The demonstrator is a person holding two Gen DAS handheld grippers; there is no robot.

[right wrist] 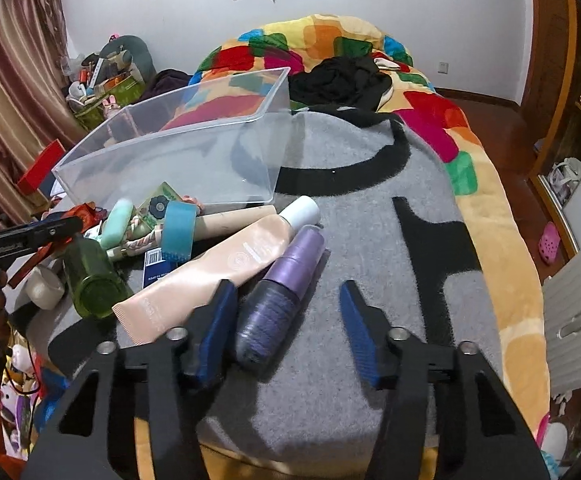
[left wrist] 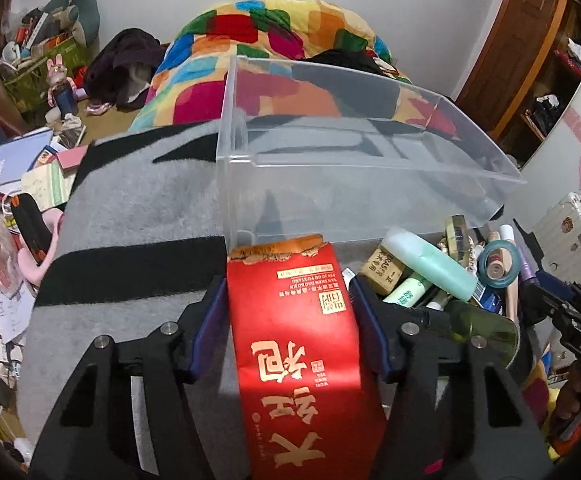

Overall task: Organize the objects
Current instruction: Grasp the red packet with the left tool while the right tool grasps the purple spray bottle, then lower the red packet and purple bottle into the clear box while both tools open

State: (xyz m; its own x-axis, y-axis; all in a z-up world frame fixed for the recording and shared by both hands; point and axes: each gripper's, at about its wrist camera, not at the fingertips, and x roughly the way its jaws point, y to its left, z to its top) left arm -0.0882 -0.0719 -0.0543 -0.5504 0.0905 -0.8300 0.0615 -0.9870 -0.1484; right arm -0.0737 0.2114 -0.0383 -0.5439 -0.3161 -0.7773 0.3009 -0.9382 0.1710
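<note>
Left gripper (left wrist: pixel 288 320) fingers clamped on red packet (left wrist: pixel 298 344), lower centre, for clear bin (left wrist: pixel 370 168) above; right gripper (right wrist: pixel 288 330) fingers apart, straddling purple bottle (right wrist: pixel 282 292).

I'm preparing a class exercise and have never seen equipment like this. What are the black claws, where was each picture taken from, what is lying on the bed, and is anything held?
A person holds two hand-held grippers, each with a camera looking along its fingers. The left gripper has a red tea box between its blue pads; contact is unclear. The right gripper is open around a purple bottle lying on the grey blanket. Nearby: a clear plastic bin, a peach tube, a green bottle.
</note>
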